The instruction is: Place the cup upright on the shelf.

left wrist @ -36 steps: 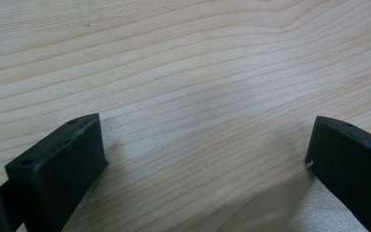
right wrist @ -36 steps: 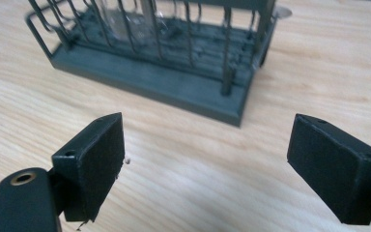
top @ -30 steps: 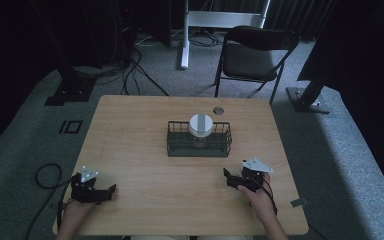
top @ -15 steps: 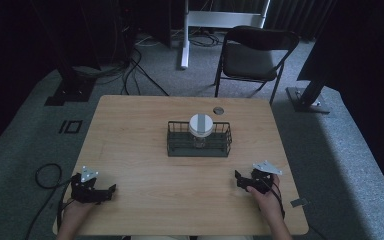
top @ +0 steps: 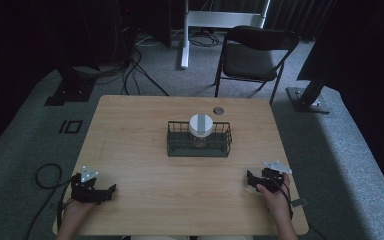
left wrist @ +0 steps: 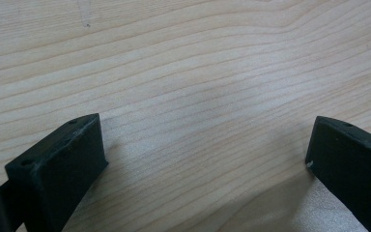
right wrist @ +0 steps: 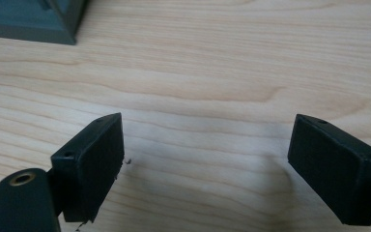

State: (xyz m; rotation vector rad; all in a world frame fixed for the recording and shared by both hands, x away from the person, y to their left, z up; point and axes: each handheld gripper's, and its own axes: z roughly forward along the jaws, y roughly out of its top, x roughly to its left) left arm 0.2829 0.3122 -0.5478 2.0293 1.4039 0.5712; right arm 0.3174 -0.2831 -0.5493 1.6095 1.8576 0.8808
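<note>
Grippers come first at the near edge of the wooden table [top: 145, 145]: the left gripper [top: 111, 190] rests at the near left corner, held by a hand [top: 75, 212] that comes in from below, and the left gripper view [left wrist: 205, 154] shows its two black jaws spread wide apart over bare wood grain with nothing between them. At the near right, the right gripper [top: 250, 180] sits low over the tabletop in the other hand [top: 275, 197], a grey three-cornered plate on top of it; the right gripper view [right wrist: 205, 164] shows its jaws likewise wide apart and empty, with a dark corner of the basket's base at the upper left of that view. Both grippers lie well apart from each other and from the middle of the table. Farther on, at the table's centre, stands a dark wire basket [top: 180, 142], and inside it, toward its back wall, sits a jar with a white lid [top: 201, 124]. Beyond the basket, near the far edge, lies a small round dark object [top: 219, 110], too small to identify. Past the table, a black folding chair [top: 252, 57] stands on the grey carpet.
</note>
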